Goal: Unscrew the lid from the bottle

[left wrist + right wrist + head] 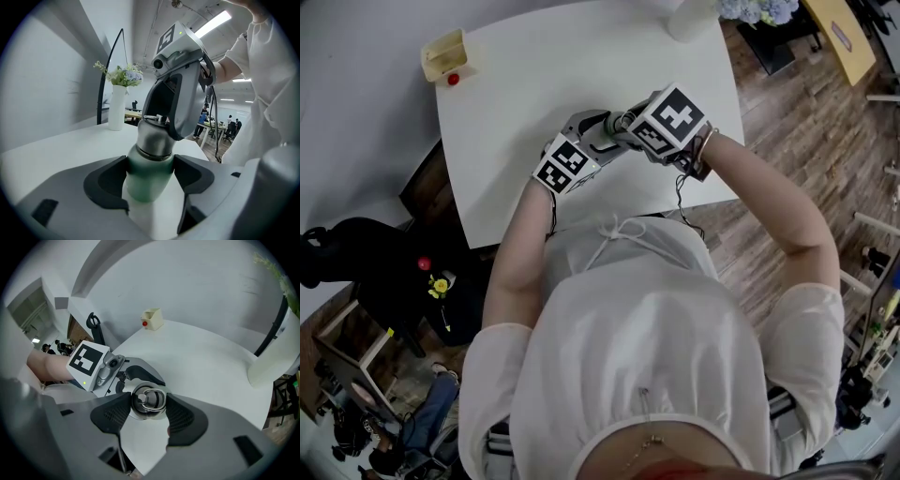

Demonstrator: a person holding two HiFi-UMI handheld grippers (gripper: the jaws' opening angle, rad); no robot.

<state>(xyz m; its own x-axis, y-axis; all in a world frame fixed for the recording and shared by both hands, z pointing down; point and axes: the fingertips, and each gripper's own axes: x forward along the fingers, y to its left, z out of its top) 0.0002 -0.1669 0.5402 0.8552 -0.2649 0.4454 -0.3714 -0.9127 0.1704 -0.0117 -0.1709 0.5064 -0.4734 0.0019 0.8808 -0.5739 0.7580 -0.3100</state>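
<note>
Gripping from both sides, the left gripper (150,176) has its two dark pads pressed against the rounded shoulder of the green metal bottle (147,185). Its jaws are spread wide to fit that body, with one pad at 9 o'clock and the other at 3 o'clock of it in the left gripper view. The bottle stands upright over the white rectangular table (581,56), and its base is hidden behind the gripper's body. At 12 o'clock of the bottle sits the round steel lid (149,401), a metal ring lying on its top, seated on the brushed steel neck. The right gripper (149,404) bears on it from above, pointing steeply downward. Its jaws are about half spread and the pads touch the lid's rim at 9 and 3 o'clock in the right gripper view, so it has hold of the lid. In the head view the two grippers meet near the table's 6 o'clock edge, close in front of the person, and they cover the bottle. A tall white vase of pale flowers (116,110) stands well apart toward 1 o'clock of the table. A small cream open box (444,53), with a red ball (453,80) just beside it, sits at the 10 o'clock corner.
</note>
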